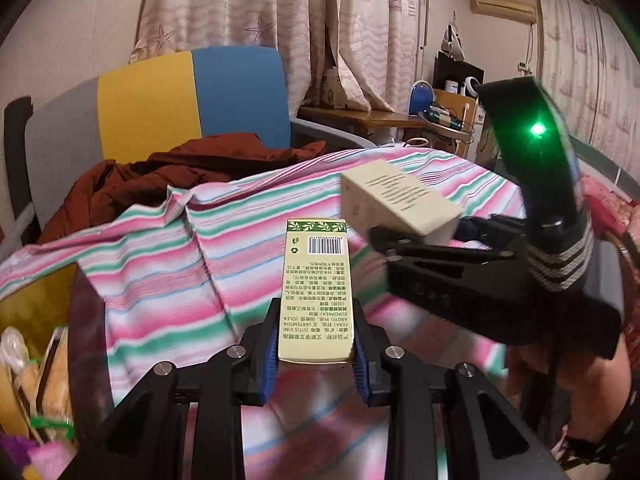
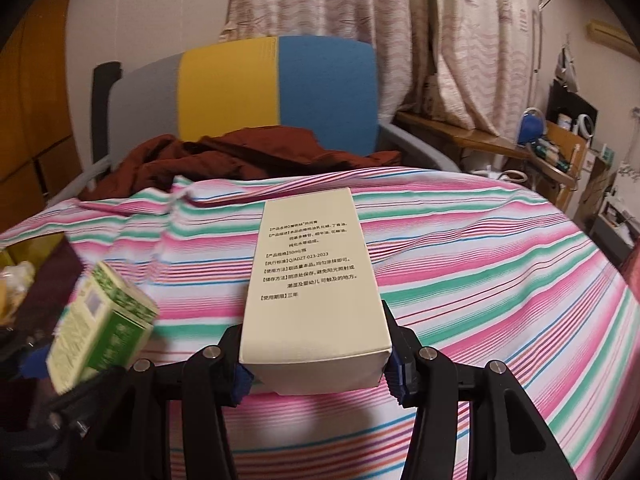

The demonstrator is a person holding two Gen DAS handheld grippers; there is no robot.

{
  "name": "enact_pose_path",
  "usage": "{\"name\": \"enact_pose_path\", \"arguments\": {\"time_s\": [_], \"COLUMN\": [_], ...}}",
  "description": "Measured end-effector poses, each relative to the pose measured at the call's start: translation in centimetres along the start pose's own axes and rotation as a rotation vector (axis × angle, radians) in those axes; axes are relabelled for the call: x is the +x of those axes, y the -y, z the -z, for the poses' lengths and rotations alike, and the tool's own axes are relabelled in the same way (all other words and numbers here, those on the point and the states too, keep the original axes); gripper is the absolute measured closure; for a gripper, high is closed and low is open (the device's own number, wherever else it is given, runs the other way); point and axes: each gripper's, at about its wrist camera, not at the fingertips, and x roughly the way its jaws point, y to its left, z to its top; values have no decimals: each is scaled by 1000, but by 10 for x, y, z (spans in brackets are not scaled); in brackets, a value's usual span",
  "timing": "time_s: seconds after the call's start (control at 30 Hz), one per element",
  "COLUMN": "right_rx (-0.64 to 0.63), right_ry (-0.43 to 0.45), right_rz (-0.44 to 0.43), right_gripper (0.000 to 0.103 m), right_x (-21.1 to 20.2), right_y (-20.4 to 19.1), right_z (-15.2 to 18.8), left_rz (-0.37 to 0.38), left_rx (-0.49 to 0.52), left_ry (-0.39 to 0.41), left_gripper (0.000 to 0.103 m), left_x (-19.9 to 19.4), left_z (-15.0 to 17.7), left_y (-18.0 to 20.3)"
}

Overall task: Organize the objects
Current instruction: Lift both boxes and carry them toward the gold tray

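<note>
While both of my grippers are carrying loads above the bed, I am recording the following.

Left gripper (image 1: 316,354): I am clamping its blue pads on the near end of the green box (image 1: 317,292); the box is projecting straight ahead between the fingers, barcode end farthest from me.

Right gripper (image 2: 318,364): I am clamping it on the near end of the cream box (image 2: 316,284), printed face up, long axis running forward from the fingers.

Relative position: seen from the left wrist, the right gripper is hanging ahead and to the right, with its cream box raised higher than mine; seen from the right wrist, the green box is sitting low to the left, blurred.

Surface below: a striped sheet (image 2: 500,280) is spreading under and ahead of both grippers; neither box is touching it.

Container: an open bin (image 1: 36,344) holding mixed items is lying down to the left of the left gripper. I am judging it a likely destination, though I cannot confirm that.

Handling, judged: both are looking like thin cardboard cartons, light, stiff along the edges but crushable on the broad faces, and smooth enough to slide.

Hold point, judged: I am favouring the narrow side walls near one end, as now, with moderate pressure only.

Risk, judged: gripped at one end, either box may be pivoting downward if I am swinging quickly.
</note>
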Motion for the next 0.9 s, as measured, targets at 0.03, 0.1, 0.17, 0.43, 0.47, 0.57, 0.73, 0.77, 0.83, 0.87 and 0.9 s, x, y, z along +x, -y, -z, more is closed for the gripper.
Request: {"name": "enact_pose_path", "arguments": {"time_s": [0.03, 0.1, 0.17, 0.43, 0.47, 0.57, 0.73, 0.77, 0.83, 0.87, 0.9], "right_rx": [-3, -12, -18, -31, -31, -29, -16, -11, -6, -7, -11], "right_ry": [-2, -2, 0, 7, 8, 15, 19, 17, 13, 13, 12], "right_rz": [-14, -37, -62, -149, -159, -190, -256, -270, -300, -313, -326], "right_gripper": [50, 50, 50, 50, 50, 50, 50, 50, 50, 50, 50], "right_x": [-3, -9, -16, -38, -40, -49, -66, -67, -72, -74, -76], "right_y": [-6, -17, -28, -67, -71, -85, -104, -108, -116, -121, -126], "right_z": [1, 3, 4, 2, 1, 0, 1, 1, 2, 2, 2], "left_rz": [6, 11, 12, 1, -3, -8, -26, -31, -50, -58, -67], "left_rx": [-7, -20, -38, -98, -102, -114, -143, -146, -153, -156, -165], "left_ry": [1, 4, 8, 21, 31, 49, 71, 76, 87, 91, 97], "left_gripper": [73, 73, 73, 73, 73, 73, 73, 73, 73, 73, 73], "left_x": [-6, -18, -30, -67, -73, -88, -113, -118, -128, -132, -137], "left_z": [2, 7, 11, 22, 23, 27, 34, 35, 39, 40, 42], "left_y": [-1, -6, -12, -35, -37, -42, -56, -60, -67, -70, -74]}}
